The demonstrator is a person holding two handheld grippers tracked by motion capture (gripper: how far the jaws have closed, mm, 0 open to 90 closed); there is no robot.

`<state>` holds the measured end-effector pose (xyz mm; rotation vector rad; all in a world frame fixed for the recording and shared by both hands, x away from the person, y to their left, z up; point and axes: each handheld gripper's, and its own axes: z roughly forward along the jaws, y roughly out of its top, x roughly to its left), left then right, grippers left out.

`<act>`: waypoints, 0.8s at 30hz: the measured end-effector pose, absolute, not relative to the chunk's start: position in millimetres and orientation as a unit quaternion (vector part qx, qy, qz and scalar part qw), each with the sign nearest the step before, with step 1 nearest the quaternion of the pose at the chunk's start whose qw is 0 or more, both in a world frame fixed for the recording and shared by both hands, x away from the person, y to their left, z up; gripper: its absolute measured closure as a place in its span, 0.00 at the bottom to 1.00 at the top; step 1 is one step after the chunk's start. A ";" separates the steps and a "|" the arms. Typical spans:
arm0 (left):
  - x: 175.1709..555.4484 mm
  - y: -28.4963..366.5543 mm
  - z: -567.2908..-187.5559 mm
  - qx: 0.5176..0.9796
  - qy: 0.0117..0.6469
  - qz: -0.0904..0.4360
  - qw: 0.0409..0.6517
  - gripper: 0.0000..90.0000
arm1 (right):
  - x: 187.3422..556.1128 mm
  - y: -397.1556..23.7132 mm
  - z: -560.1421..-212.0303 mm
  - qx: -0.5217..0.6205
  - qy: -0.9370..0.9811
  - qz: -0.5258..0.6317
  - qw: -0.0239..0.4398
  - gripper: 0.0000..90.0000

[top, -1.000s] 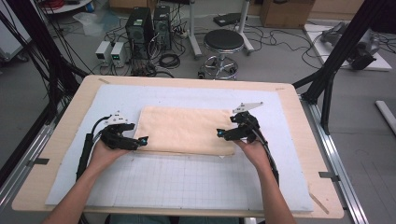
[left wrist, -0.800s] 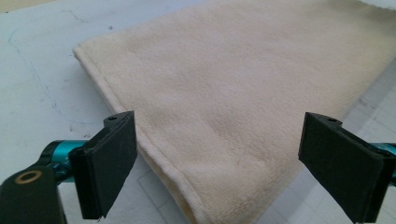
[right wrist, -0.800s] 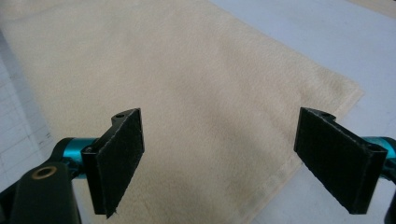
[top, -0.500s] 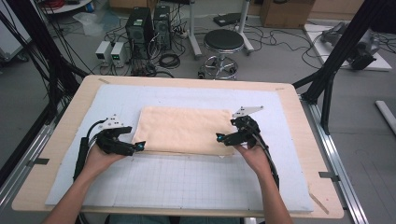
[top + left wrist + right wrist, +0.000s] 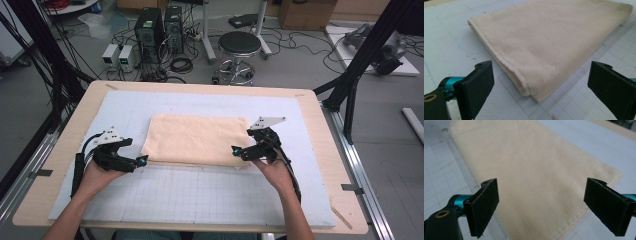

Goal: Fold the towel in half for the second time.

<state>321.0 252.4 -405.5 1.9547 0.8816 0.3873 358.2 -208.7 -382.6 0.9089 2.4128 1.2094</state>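
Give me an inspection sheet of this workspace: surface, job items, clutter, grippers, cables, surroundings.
Surface: wooden table covered by a pale grid mat; mat lies flat.
Job's things: one folded beige towel lying flat mid-mat, folded edge toward the left gripper.
Clutter: nothing seen on the mat besides the towel.
Grippers: left gripper at the towel's near-left corner, jaws open, towel corner between them but not clamped. Right gripper at the near-right corner, jaws open over the towel's end.
Cables: a black cable trails from the left gripper along the forearm; loose cables on the floor behind the table.
Surroundings: round stool, computer towers, black frame struts.
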 end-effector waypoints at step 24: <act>296.8 260.3 -401.8 0.803 0.342 0.155 0.464 0.02 | 325.1 -239.4 -390.7 0.333 0.831 0.418 0.154 0.13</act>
